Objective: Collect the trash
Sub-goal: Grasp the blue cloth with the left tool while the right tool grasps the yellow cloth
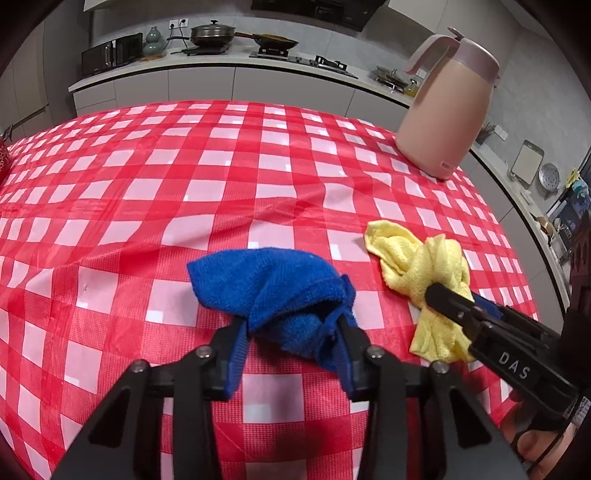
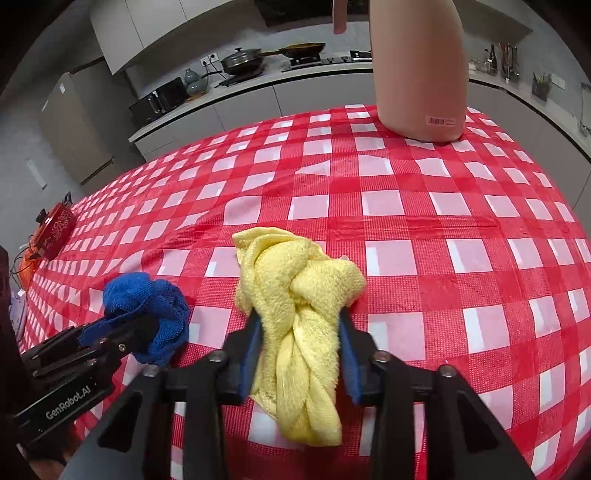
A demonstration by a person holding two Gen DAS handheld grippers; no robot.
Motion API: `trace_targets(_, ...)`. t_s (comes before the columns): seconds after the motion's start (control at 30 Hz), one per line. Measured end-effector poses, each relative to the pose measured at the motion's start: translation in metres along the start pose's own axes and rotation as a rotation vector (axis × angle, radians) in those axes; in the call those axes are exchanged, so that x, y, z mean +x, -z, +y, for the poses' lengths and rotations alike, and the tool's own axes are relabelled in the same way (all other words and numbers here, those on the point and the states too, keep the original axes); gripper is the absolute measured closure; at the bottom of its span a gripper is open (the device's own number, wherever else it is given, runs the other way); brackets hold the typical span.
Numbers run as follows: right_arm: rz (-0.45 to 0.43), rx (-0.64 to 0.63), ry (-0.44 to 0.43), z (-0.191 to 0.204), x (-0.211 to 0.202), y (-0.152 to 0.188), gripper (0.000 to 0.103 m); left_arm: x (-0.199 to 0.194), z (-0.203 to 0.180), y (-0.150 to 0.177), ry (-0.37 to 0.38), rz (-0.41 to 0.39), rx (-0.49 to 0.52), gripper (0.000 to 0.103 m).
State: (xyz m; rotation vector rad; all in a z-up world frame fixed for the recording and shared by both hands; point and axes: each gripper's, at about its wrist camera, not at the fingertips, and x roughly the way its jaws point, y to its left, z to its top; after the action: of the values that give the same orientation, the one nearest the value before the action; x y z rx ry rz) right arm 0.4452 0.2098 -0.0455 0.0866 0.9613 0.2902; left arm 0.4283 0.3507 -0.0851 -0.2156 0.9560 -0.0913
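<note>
Cloths gripped in both tools, over red-checked table.

Left gripper (image 1: pixel 291 328) clamped on bunched blue cloth (image 1: pixel 273 291), which bulges forward past the fingers above the tablecloth (image 1: pixel 184 177). Right gripper (image 2: pixel 301 332) clamped on twisted yellow cloth (image 2: pixel 299 295); loose end hangs down between the jaws. Both cloths side by side, near but apart, yellow to the right of blue. Farther back, pink jug (image 1: pixel 447 110) upright near far right table edge. Beyond, kitchen counter (image 1: pixel 221 62) with lidded pan (image 1: pixel 212 33) and microwave (image 1: pixel 110 53).
</note>
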Motion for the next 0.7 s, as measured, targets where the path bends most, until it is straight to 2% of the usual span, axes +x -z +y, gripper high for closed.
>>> trace_targets(0.27,-0.016,-0.002,-0.019,-0.009,-0.026,0.012,0.073,-0.013,-0.024,0.013,0.009,-0.011,0.029,0.063)
trace_targets(0.37,-0.010,0.004,-0.019,-0.018,-0.036,0.022,0.071,-0.009,-0.029,0.020,0.004,0.011,0.027,0.063)
trace_targets(0.47,0.009,0.008,-0.020,-0.025,-0.038,0.031,0.060,-0.007,-0.033,0.024,-0.013,0.010,0.026,0.061)
trace_targets(0.5,0.018,0.005,-0.012,-0.026,-0.037,0.034,0.051,-0.007,-0.034,0.024,-0.019,0.011,0.028,0.060)
trace_targets(0.57,0.021,0.009,-0.003,-0.027,-0.034,0.036,0.037,-0.007,-0.034,0.024,-0.023,0.012,0.022,0.060)
trace_targets(0.7,0.019,0.007,-0.020,-0.024,-0.025,0.033,0.036,-0.008,-0.034,0.024,-0.024,0.009,0.023,0.059)
